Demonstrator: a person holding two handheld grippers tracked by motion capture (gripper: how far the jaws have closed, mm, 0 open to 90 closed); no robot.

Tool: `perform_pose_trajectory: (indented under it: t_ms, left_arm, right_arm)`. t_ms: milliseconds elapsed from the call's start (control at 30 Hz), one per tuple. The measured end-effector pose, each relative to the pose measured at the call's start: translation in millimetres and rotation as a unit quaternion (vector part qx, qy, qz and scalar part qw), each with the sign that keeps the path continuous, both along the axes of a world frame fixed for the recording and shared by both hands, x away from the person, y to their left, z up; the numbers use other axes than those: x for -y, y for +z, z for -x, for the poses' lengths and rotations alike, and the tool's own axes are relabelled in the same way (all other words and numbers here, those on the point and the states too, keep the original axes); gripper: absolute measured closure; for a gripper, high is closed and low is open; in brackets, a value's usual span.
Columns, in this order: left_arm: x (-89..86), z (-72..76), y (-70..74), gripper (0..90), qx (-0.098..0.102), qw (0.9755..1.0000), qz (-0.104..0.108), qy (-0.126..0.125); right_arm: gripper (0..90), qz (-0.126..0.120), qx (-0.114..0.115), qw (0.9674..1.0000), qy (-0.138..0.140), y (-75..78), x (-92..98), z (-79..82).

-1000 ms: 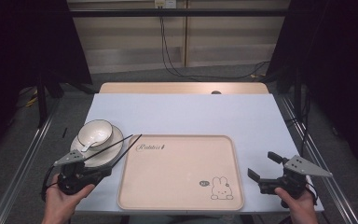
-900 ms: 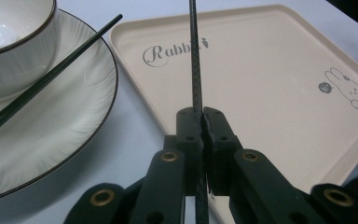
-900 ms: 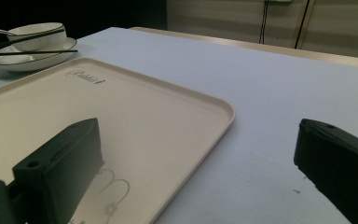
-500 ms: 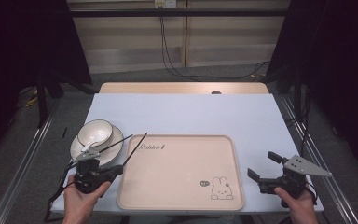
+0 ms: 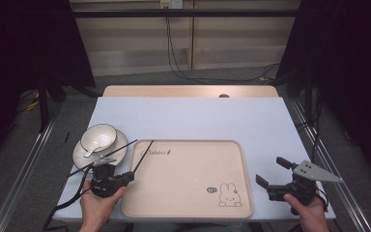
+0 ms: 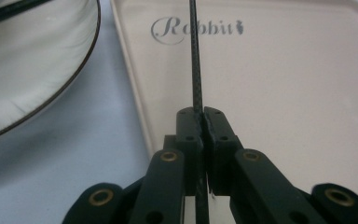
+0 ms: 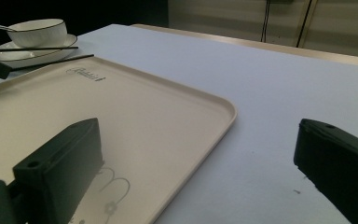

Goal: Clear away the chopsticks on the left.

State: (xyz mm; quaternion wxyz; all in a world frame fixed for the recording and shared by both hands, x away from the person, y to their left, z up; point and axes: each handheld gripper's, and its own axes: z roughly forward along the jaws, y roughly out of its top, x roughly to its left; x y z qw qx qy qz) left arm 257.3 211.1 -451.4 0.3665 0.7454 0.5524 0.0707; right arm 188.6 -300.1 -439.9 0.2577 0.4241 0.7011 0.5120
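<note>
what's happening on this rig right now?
A person holds a gripper in each hand at a table. The left gripper is shut on one black chopstick, which points out over the beige tray near its "Rabbit" print. A second chopstick lies across the plate that holds a bowl and spoon. The right gripper sits open by the tray's right edge, holding nothing.

White ceramic plate with dark rim [image 6: 32, 70] cut off at 9 and 12 o'clock edges in left gripper view. Thin black chopstick [image 6: 195, 56] runs out at 12 o'clock; its near end hidden between left tongs [image 6: 203, 116]. Right tongs [image 7: 200, 158] cropped at 6 o'clock in right gripper view. Small print beside rabbit drawing on beige plastic tray [image 5: 188, 203] too small to read, high view.
</note>
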Motion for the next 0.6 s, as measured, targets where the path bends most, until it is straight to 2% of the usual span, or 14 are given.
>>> perform_pose_trajectory:
  t_ms: [33,167,200,233,300,333,500,600]
  left_arm:
    - [0.6,-1.7,-1.9,85.7,-0.007,1.0,-0.001,-0.001]
    - [5.2,-6.9,-6.5,85.7,-0.012,0.9998,-0.009,0.01]
    - [5.4,-8.9,-8.0,85.8,-0.018,0.9997,-0.017,0.003]
    - [7.2,-10.2,-10.1,85.8,-0.023,0.9995,-0.016,0.012]
    - [8.4,-12.0,-12.0,85.7,-0.034,0.9993,-0.015,0.008]
    - [8.2,-12.0,-12.4,85.7,-0.033,0.9992,-0.022,0.007]
    - [8.0,-12.2,-13.0,85.3,-0.03,0.9993,-0.02,0.007]
    - [8.1,-12.4,-12.8,81.8,-0.031,0.9994,-0.015,0.003]
  right_arm:
    - [0.6,0.0,0.001,1.0,0.001,0.0,-0.1,-0.1]
    - [0.6,0.001,0.001,1.0,0.001,0.0,0.0,0.1]
    - [0.7,0.002,0.002,1.0,0.001,0.0,0.2,0.0]
    - [0.6,0.0,0.0,1.0,0.001,0.0,0.1,0.1]
    - [0.6,0.0,0.0,1.0,0.002,-0.2,0.2,0.1]
    - [0.6,0.0,0.001,1.0,0.001,-0.1,0.1,0.3]
    - [0.6,0.0,0.0,1.0,0.003,-0.2,0.2,0.0]
    - [0.6,0.0,0.0,1.0,0.005,0.0,-0.5,0.6]
